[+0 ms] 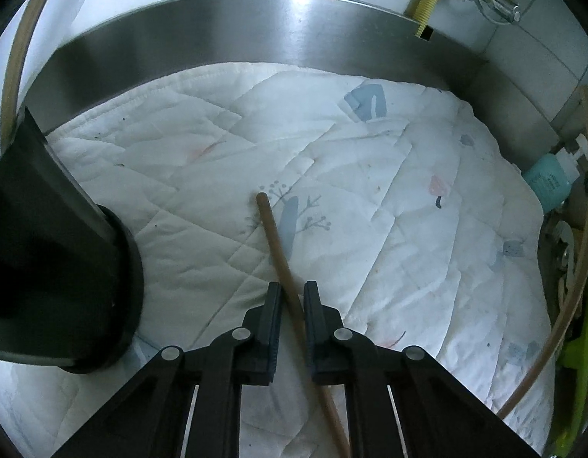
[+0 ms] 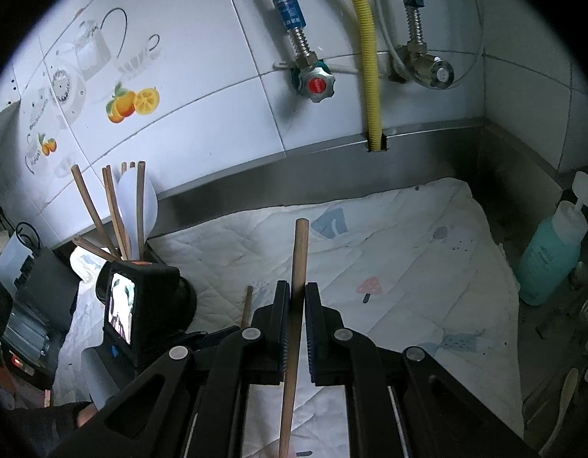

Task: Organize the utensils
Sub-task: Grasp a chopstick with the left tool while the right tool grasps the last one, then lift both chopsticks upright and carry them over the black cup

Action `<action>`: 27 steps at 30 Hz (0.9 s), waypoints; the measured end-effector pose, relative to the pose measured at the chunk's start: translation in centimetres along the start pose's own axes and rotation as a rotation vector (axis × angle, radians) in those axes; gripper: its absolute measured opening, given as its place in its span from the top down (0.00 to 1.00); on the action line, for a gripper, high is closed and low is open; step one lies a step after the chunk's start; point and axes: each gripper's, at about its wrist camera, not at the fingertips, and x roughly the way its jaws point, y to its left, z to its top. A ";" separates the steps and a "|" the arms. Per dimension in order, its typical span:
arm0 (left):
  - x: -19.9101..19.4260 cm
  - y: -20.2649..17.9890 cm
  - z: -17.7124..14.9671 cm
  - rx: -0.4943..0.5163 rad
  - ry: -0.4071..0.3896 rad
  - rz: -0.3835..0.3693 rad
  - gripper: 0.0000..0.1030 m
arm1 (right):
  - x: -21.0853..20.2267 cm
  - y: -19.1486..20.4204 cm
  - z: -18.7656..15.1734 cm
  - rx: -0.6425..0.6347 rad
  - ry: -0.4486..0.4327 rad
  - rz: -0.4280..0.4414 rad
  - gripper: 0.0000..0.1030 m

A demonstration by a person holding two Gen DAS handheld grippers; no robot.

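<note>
1. Covering most of the steel counter (image 2: 496, 141) is a white quilted cloth (image 1: 370, 198) with small printed motifs; it is the surface the work is done on.
2. Standing at the left edge of the cloth is a dark utensil holder (image 1: 65, 267). In the right wrist view it already carries several wooden chopsticks (image 2: 112, 210) and a white spoon (image 2: 135, 206), so part of the sorting looks done.
3. Held upright in the right gripper (image 2: 297, 297) is one wooden chopstick (image 2: 297, 267), its jaws clenched on the shaft. It is not yet in the holder.
4. Lying flat on the cloth is a second chopstick (image 1: 273, 229), which runs between the jaws of the left gripper (image 1: 292, 297). The jaws sit close on either side, but I cannot tell whether they are pressing on it.
5. Judging from this, at least these two chopsticks are left to put in the holder.
</note>
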 end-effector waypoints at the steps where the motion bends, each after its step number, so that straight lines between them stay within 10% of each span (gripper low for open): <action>1: -0.1 -0.1 -0.1 0.002 -0.005 0.001 0.91 | -0.2 0.0 0.0 -0.001 -0.003 0.000 0.90; 27: -19.7 1.0 -5.5 0.022 -0.376 -0.287 0.94 | -7.4 4.4 1.7 -0.070 -0.159 0.095 0.91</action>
